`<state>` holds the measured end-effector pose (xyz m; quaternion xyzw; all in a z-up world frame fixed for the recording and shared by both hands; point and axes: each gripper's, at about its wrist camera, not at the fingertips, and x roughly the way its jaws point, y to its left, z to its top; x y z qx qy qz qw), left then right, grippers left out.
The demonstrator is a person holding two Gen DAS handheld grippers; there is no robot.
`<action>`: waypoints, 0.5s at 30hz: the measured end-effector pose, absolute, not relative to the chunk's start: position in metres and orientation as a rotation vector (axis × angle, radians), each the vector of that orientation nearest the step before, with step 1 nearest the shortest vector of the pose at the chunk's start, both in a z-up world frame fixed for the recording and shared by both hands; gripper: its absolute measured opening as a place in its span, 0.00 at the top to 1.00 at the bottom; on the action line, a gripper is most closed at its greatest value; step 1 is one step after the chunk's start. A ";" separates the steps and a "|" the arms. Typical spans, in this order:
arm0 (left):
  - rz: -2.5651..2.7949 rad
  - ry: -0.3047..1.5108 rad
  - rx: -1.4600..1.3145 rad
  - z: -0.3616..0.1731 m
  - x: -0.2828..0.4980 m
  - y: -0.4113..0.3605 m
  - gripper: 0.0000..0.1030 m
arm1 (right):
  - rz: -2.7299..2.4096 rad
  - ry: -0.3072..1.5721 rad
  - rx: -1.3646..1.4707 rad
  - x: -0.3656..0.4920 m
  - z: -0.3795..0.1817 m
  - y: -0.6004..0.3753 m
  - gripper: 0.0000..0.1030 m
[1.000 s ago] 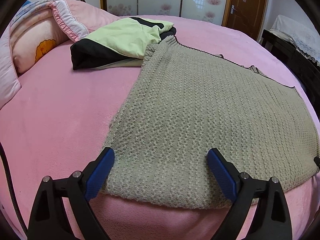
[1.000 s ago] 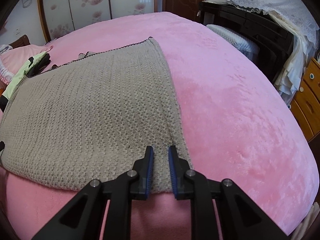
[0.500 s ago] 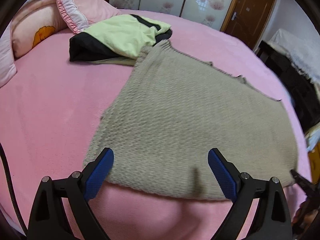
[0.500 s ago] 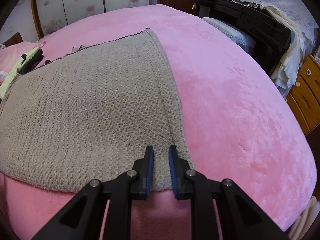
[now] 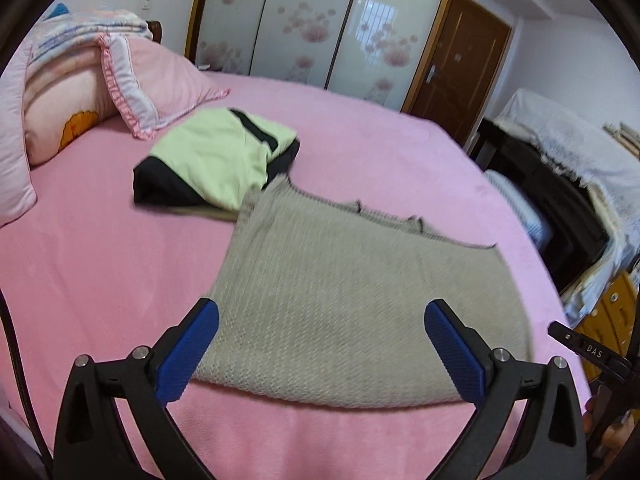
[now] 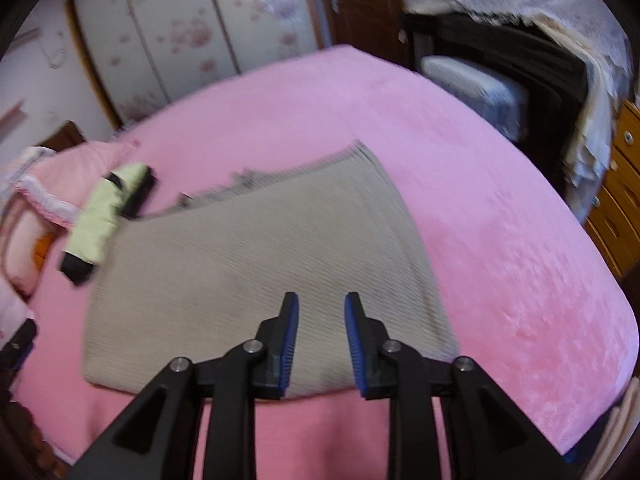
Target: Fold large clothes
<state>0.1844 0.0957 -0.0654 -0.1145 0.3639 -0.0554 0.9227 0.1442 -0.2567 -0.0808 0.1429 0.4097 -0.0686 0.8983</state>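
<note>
Left wrist view, left to right: stacked pillows [image 5: 80, 96] at the head of the pink bed [image 5: 100, 248], a frilled pink one leaning on top. Next to them a folded lime-green and black garment [image 5: 212, 160], its right edge touching the far left corner of the grey knit sweater [image 5: 360, 300]. Sweater lies folded flat on the bed near its front edge, roughly a rectangle, near edge a rounded fold. Left gripper [image 5: 320, 348] hangs above the sweater's near edge, blue pads spread wide, just been opening further, nothing between them, no cloth touched. Behind: sliding wardrobe doors [image 5: 304, 28] with flower print, brown door [image 5: 460, 68], dark furniture under a white lace cover [image 5: 568, 148] at right. Tip of the other gripper shows at the right edge.

Right wrist view: blurred. Green garment [image 6: 108, 216] at left, sweater [image 6: 260, 272] centre, bare pink blanket to the right, wooden drawers [image 6: 620, 192] at far right. Right gripper [image 6: 322, 340] over the sweater's near right part, fingers parted a moderate gap, just been opening, nothing pinched; sweater lies flat below them.
</note>
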 end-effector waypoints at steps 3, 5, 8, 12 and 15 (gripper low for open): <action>-0.102 0.716 -0.245 -0.049 0.178 0.097 0.01 | -0.078 0.795 0.291 0.142 -0.057 -0.237 0.65; -0.087 0.699 -0.247 -0.043 0.173 0.098 0.01 | -0.039 0.767 0.278 0.142 -0.043 -0.222 0.62; -0.077 0.687 -0.274 -0.041 0.166 0.105 0.01 | -0.019 0.738 0.237 0.145 -0.034 -0.205 0.62; -0.084 0.686 -0.338 -0.052 0.159 0.120 0.01 | 0.009 0.719 0.178 0.153 -0.030 -0.181 0.62; -0.062 0.720 -0.373 -0.077 0.154 0.131 0.01 | 0.018 0.696 0.163 0.160 -0.036 -0.167 0.62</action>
